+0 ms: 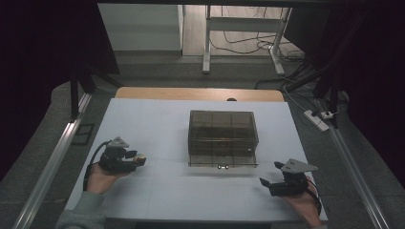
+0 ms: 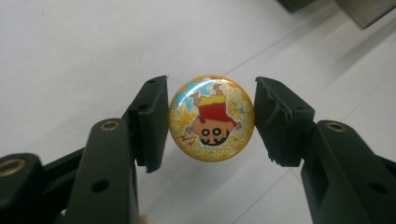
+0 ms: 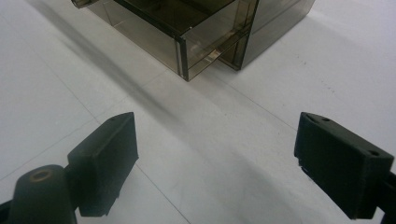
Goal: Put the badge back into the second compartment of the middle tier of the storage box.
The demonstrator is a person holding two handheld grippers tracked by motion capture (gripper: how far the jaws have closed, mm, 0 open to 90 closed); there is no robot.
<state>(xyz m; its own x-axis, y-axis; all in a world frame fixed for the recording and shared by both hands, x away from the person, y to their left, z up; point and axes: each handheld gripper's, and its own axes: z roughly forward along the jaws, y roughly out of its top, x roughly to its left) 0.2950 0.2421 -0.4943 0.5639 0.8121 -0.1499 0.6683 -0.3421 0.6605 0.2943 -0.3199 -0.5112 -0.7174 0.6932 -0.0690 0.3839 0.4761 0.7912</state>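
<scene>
A round yellow badge [image 2: 211,119] with a cartoon figure sits between the jaws of my left gripper [image 2: 211,119], which is shut on it by its edges. In the high view this gripper [image 1: 139,159] is at the table's left, holding the badge [image 1: 141,157] just above the surface. A smoky transparent box [image 1: 223,136] stands mid-table with its bottom drawer [image 1: 223,163] pulled out a little toward me. My right gripper [image 1: 270,173] rests at the front right, open and with nothing in it. Its view looks past its own gripper [image 3: 215,144] toward the box [image 3: 196,28].
The white tabletop [image 1: 157,191] has a wooden strip [image 1: 198,93] along its far edge. Metal rails [image 1: 52,167] run down both sides. On the floor to the right lie a power strip [image 1: 316,119] and cables; desk legs [image 1: 206,43] stand behind.
</scene>
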